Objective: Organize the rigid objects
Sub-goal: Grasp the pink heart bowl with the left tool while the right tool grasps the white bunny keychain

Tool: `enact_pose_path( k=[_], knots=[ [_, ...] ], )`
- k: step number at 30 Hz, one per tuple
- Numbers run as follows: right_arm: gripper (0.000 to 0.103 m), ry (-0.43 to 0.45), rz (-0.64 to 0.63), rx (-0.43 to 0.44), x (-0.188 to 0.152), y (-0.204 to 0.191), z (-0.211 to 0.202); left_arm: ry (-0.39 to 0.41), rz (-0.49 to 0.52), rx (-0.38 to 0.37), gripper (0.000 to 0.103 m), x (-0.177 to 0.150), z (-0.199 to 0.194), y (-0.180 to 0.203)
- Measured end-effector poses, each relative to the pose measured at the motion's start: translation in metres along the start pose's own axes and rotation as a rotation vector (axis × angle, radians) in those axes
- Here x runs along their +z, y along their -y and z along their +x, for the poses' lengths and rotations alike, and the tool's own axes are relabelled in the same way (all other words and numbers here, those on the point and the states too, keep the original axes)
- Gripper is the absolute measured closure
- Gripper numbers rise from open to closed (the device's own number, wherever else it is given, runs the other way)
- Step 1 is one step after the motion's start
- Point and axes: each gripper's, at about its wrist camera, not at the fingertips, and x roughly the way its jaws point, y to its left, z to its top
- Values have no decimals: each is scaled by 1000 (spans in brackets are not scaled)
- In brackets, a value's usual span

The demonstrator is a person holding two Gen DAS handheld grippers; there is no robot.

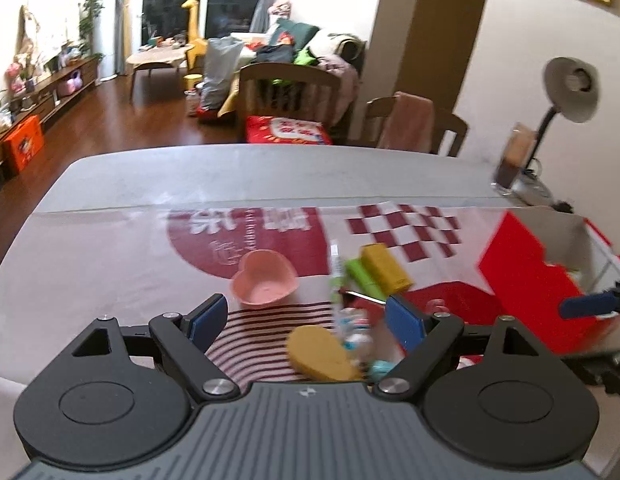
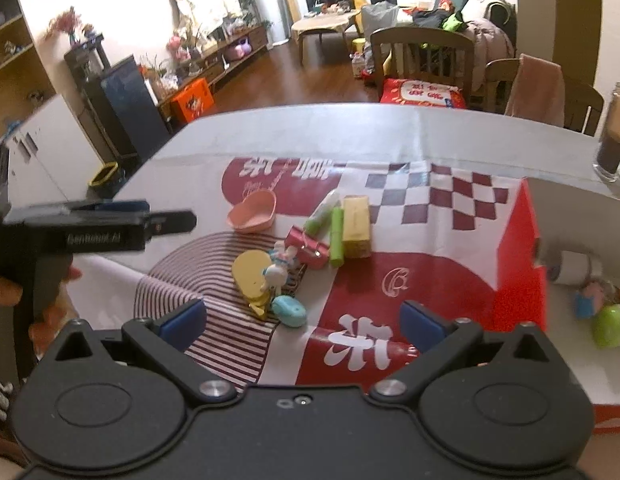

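A heap of small objects lies on the patterned cloth: a pink heart-shaped bowl (image 1: pixel 264 278) (image 2: pixel 254 212), a yellow box (image 1: pixel 386 268) (image 2: pixel 356 226), a green tube (image 1: pixel 364 278) (image 2: pixel 337 240), a red item (image 2: pixel 308 246), a rabbit figure (image 2: pixel 278 266), a flat yellow piece (image 1: pixel 320 354) (image 2: pixel 252 276) and a teal object (image 2: pixel 290 311). My left gripper (image 1: pixel 306 320) (image 2: pixel 98 224) hovers open just before the heap, with nothing pressed between its pads. My right gripper (image 2: pixel 303 322) stands wide open near the teal object, holding nothing. An open red box (image 1: pixel 542 280) (image 2: pixel 522 256) stands to the right.
Inside the red box lie a green ball (image 2: pixel 610 326) and other small items. A glass of dark drink (image 1: pixel 510 164) (image 2: pixel 614 140) and a desk lamp (image 1: pixel 570 88) stand at the table's far right. Wooden chairs (image 1: pixel 290 92) line the far edge.
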Motion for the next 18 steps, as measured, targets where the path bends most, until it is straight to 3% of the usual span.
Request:
enact_pose_path(
  k=[7,18],
  knots=[
    [3,-51,-109,0,-6,-13,37,-35,-41,21,17,-2,41,-27],
    [23,-133,-179,5,-7,-17,90,-86,-30,49,17,-4,101,-38]
  ],
)
